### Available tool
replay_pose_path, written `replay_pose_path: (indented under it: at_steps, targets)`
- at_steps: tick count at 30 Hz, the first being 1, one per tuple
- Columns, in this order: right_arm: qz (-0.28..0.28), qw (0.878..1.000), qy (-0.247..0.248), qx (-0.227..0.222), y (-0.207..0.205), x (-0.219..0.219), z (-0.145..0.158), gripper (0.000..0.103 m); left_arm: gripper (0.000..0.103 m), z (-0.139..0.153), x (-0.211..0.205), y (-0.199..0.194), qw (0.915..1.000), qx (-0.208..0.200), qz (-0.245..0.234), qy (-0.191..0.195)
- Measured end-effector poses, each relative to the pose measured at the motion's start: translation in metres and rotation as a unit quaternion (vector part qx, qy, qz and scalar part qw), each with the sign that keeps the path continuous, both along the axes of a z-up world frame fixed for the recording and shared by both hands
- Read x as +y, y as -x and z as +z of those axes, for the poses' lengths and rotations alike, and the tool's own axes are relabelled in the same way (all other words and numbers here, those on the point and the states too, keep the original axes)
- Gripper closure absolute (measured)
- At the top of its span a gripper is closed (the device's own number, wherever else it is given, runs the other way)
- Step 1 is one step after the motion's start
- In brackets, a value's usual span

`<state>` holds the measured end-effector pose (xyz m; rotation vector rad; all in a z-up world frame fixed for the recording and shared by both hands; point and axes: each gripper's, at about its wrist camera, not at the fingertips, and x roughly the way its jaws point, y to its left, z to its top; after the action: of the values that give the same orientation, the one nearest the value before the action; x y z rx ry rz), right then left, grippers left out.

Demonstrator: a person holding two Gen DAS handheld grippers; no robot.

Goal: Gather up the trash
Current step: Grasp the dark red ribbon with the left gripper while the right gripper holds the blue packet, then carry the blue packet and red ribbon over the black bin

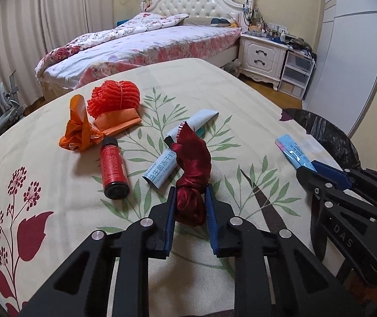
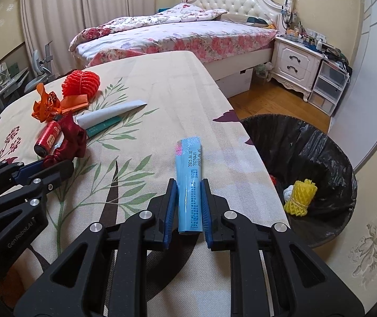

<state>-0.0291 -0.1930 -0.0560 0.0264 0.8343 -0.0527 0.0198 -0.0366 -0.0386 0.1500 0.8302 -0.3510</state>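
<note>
Bedroom w/ floral bed (image 1: 146,45), white nightstand (image 1: 261,56), curtains (image 1: 43,26), wood floor (image 2: 275,100).

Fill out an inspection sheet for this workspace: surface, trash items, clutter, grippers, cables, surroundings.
Surface: floral tablecloth covers the table.
Job's things: dark red ribbon in the left gripper; blue sachet in the right gripper; red bottle lying on its side; orange ribbon, red foam net and two more sachets on the cloth; bin with black liner beside the table, yellow foam net inside.
Clutter: nothing seen beyond the trash.
Grippers: left gripper shut on the ribbon; right gripper shut on the sachet.
Cables: nothing seen on the table.
Surroundings: bed, nightstand, curtains.
</note>
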Motion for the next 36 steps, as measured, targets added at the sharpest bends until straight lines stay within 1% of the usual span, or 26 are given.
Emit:
replay_pose_path:
  at_steps: [7, 13, 20, 26, 36]
  targets:
    - [-0.014, 1.0, -0.006, -0.006, 0.002, -0.008, 0.006, 0.085, 0.081, 0.009, 0.004, 0.0, 0.9998, -0.007, 0.005, 0.018]
    - [-0.041, 0.999, -0.002, -0.021, 0.003, -0.026, 0.016, 0.085, 0.081, 0.018, -0.006, -0.001, 0.9993, -0.021, -0.006, 0.029]
    - [-0.089, 0.995, 0.003, -0.038, 0.005, -0.062, 0.026, 0.085, 0.081, 0.028, -0.037, -0.005, 0.9979, -0.039, -0.036, 0.037]
    - [-0.127, 0.991, 0.005, -0.05, 0.002, -0.094, 0.032, 0.085, 0.081, 0.033, -0.07, -0.017, 0.9961, -0.038, -0.063, 0.049]
    - [-0.167, 0.985, -0.005, -0.052, -0.014, -0.132, 0.025, 0.085, 0.081, 0.029, -0.13, -0.042, 0.9939, -0.04, -0.096, 0.037]
